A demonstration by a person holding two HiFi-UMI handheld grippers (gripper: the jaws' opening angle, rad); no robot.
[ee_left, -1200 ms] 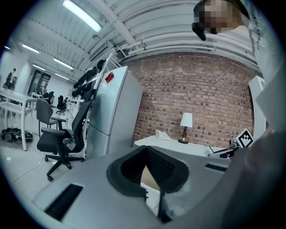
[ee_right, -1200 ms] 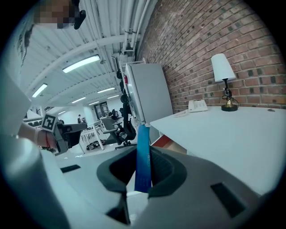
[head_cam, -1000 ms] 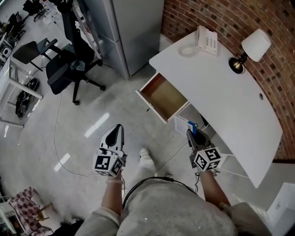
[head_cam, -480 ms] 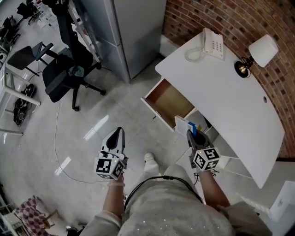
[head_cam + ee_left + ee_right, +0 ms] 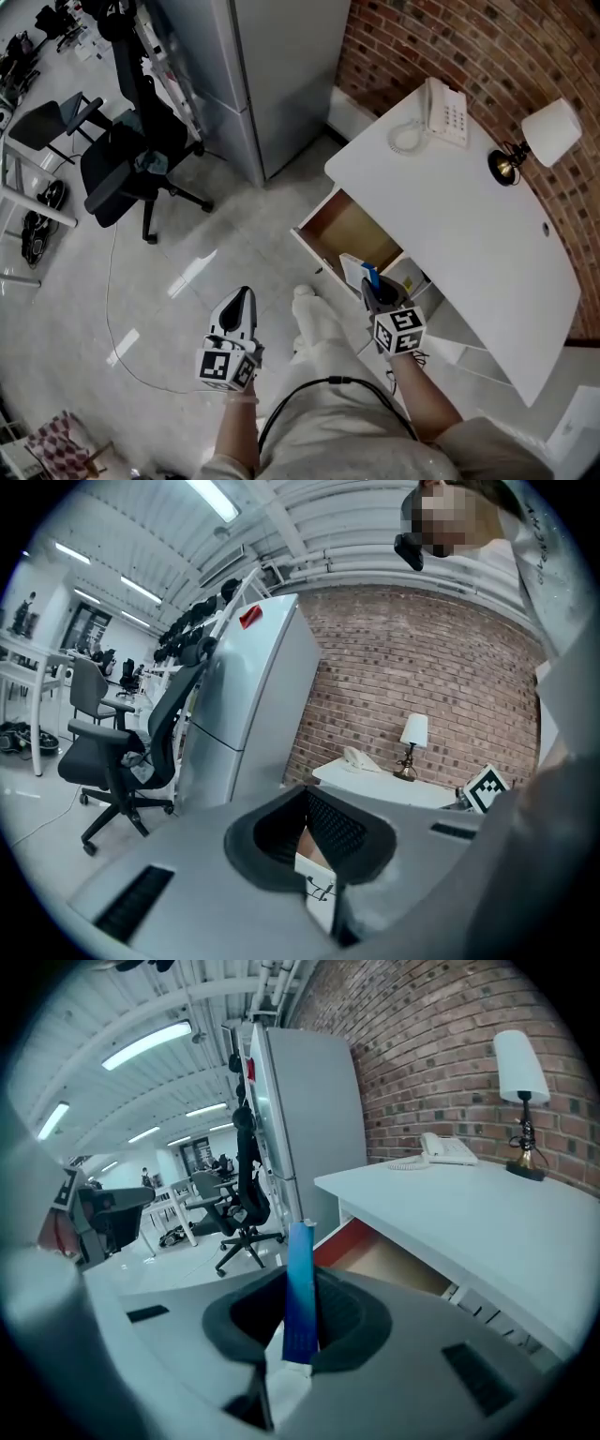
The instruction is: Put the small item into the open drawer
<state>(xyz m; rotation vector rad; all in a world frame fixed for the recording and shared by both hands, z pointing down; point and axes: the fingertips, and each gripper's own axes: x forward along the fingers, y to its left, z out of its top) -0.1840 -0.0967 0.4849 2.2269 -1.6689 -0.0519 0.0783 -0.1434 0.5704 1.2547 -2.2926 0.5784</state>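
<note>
Right gripper (image 5: pixel 375 292): clenched on the small flat packet (image 5: pixel 300 1283), blue along its edge and white on its face. The packet stands upright between the jaws.

Left gripper (image 5: pixel 242 300): jaws together, nothing between them. It hangs low over the floor, left of your leg and well apart from the work.

Change over the last second: you step in toward the white curved desk (image 5: pixel 450 216). The open white drawer with the bare wood-coloured floor (image 5: pixel 352 230) now lies just ahead of your right gripper. Earlier the packet was over open floor, short of the drawer. Now, from the head view, it shows against the drawer's near right corner. Its height above the rim cannot be read.

The drawer is pulled out as it was and looks bare inside. The grip on the packet is unchanged.

Meaning for the task: the approach looks nearly done, the placing not yet begun. The packet is in your jaws, not in the drawer.

Likely next need: carry it a little farther and left, so it clears the drawer's front wall and sits over the wooden floor. Then lower it before you let go. Watch the desk edge above the drawer's right side.
</note>
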